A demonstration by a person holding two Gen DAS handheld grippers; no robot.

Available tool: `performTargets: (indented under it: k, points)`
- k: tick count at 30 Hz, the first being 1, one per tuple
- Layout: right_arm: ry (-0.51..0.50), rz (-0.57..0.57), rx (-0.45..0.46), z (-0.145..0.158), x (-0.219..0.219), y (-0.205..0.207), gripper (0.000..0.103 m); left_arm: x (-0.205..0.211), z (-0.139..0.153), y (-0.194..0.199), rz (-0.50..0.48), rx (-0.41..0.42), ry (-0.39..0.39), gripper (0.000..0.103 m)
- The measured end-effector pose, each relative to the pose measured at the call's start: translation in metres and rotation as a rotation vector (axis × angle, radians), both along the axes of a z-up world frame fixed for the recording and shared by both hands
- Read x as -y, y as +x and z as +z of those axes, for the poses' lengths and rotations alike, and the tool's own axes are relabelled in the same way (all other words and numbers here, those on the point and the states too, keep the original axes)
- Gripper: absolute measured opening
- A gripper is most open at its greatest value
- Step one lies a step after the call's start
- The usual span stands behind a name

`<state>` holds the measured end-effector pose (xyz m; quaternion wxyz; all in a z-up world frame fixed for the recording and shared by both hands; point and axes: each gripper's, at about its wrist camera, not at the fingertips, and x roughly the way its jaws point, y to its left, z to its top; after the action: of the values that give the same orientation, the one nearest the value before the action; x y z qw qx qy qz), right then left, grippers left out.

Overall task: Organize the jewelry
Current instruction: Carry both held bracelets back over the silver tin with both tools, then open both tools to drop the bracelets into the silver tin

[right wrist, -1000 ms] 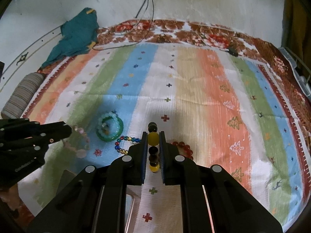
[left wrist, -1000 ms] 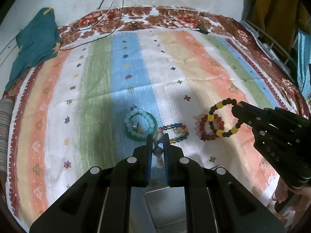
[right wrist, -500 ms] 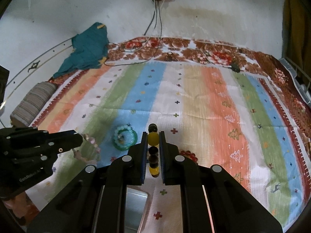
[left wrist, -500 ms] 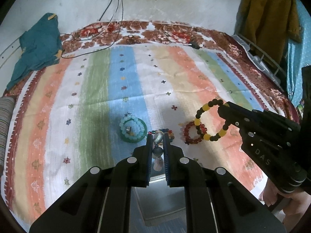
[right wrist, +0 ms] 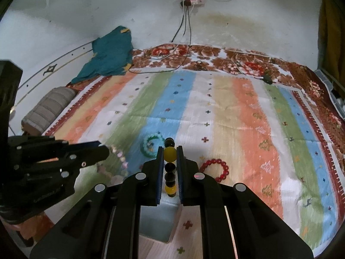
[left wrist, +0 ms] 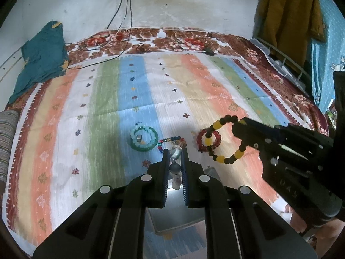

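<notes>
My left gripper (left wrist: 174, 154) is shut on a pale pink and grey bead bracelet (left wrist: 175, 155), held above the striped cloth; the bracelet also shows in the right wrist view (right wrist: 120, 165), hanging from the left gripper (right wrist: 105, 151). My right gripper (right wrist: 170, 151) is shut on a black and yellow bead bracelet (right wrist: 170, 153), which hangs as a loop in the left wrist view (left wrist: 224, 142) from the right gripper (left wrist: 237, 125). On the cloth lie a green bangle with pale blue beads (left wrist: 143, 137), a multicoloured bead bracelet (left wrist: 171, 140) and a red bead bracelet (left wrist: 202, 140). An open grey box (left wrist: 179, 213) sits below both grippers.
The striped cloth (left wrist: 151, 90) covers a floral blanket (left wrist: 172, 41). A teal garment (left wrist: 41, 58) lies at the far left, cables (left wrist: 120, 43) run from a wall socket, a striped bolster (right wrist: 47, 110) lies at the left, and clothes hang at the right (left wrist: 286, 19).
Both grippers have risen and pulled back from the cloth, each with its bracelet. The bracelets on the cloth look smaller and the wall socket has come into view.
</notes>
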<state>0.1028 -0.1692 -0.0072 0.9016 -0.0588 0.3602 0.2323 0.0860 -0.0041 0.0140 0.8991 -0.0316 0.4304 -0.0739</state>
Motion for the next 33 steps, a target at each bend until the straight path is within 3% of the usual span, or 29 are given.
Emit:
performTargets:
  k: [15, 16, 17, 20, 33]
  points:
    - [-0.005, 0.034, -0.051, -0.014, -0.001, -0.027, 0.012, 0.004, -0.008, -0.023, -0.003, -0.018, 0.001, 0.010]
    - [-0.006, 0.035, -0.056, -0.015, -0.001, -0.027, 0.013, 0.004, -0.008, -0.024, 0.000, -0.019, 0.001, 0.014]
    - [-0.008, 0.031, -0.060, -0.016, 0.000, -0.027, 0.016, 0.004, -0.008, -0.025, 0.007, -0.022, 0.006, 0.024]
    - [-0.032, -0.016, -0.049, -0.018, 0.007, -0.023, 0.037, 0.001, -0.008, -0.025, 0.031, -0.019, 0.026, 0.031]
    - [-0.045, -0.119, -0.118, -0.036, 0.029, 0.016, 0.054, -0.028, -0.024, 0.006, 0.140, -0.072, 0.044, 0.045]
